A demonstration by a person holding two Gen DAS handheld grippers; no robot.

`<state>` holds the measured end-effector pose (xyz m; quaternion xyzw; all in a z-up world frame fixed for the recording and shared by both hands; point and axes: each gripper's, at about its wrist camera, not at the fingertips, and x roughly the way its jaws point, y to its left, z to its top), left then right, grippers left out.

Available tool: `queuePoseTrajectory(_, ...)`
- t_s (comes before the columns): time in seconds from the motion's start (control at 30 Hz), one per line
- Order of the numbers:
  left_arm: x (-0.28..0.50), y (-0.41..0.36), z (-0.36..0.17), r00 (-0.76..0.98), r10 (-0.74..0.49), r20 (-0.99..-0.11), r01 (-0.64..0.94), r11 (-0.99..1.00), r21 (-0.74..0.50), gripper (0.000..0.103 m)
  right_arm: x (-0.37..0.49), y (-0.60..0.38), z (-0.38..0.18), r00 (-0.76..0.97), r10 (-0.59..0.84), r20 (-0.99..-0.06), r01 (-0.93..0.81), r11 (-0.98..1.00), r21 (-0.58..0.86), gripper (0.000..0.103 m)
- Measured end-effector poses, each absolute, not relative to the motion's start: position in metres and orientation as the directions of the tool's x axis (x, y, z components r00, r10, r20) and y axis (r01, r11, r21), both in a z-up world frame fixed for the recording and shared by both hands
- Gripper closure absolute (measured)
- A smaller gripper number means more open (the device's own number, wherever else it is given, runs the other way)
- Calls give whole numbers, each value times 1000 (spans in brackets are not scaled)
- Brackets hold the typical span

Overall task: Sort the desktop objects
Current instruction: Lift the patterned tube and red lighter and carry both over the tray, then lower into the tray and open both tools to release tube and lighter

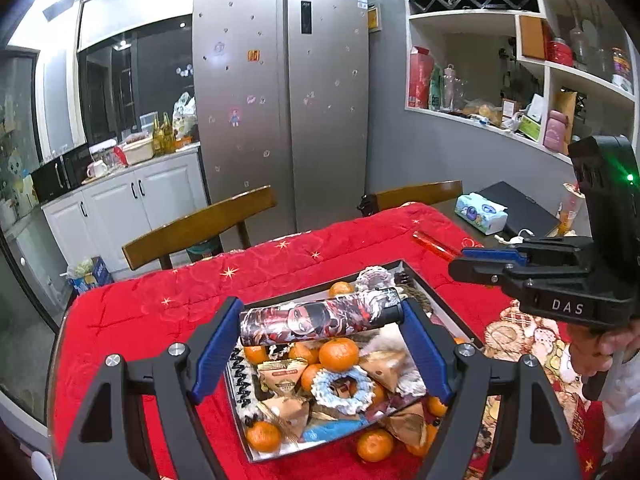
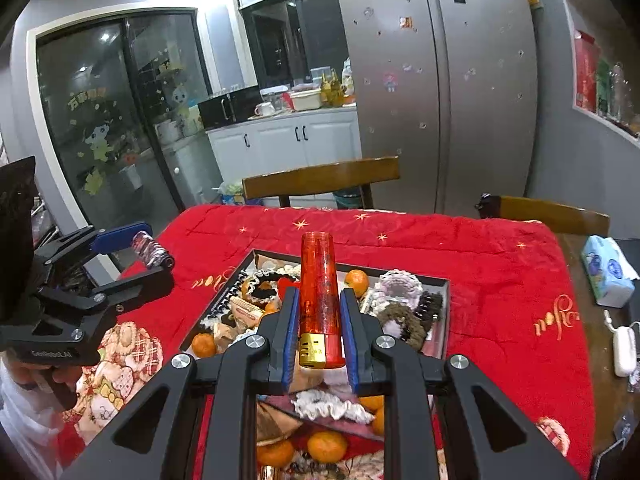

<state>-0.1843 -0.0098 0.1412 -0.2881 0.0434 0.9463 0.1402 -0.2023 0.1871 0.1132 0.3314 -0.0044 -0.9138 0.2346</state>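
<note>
Lighters both lifted above tray (image 1: 436, 308), which sits on red cloth (image 1: 168, 292) w/ oranges, snack packs, scrunchies inside. L gripper (image 1: 320, 320) spread wide, clamping printed lighter (image 1: 320, 318) crosswise by its ends. R gripper (image 2: 320, 320) nearly shut, pinching red lighter (image 2: 319, 280) lengthwise near its gold cap, body pointing fwd. Step, by my read: carry phase after pick, both items clear of tray. Next prob. calls for a drop spot on cloth outside tray; keep grips firm, lower before release. Destination not evident.
</note>
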Motion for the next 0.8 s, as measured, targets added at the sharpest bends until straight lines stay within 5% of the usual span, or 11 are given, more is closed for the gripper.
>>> queuePoseTrajectory(0.8,-309,-27,16,-659,250,-710,-229,-965,-128,22,-314,180,11,-553,-402,-729,319,-911,261,83)
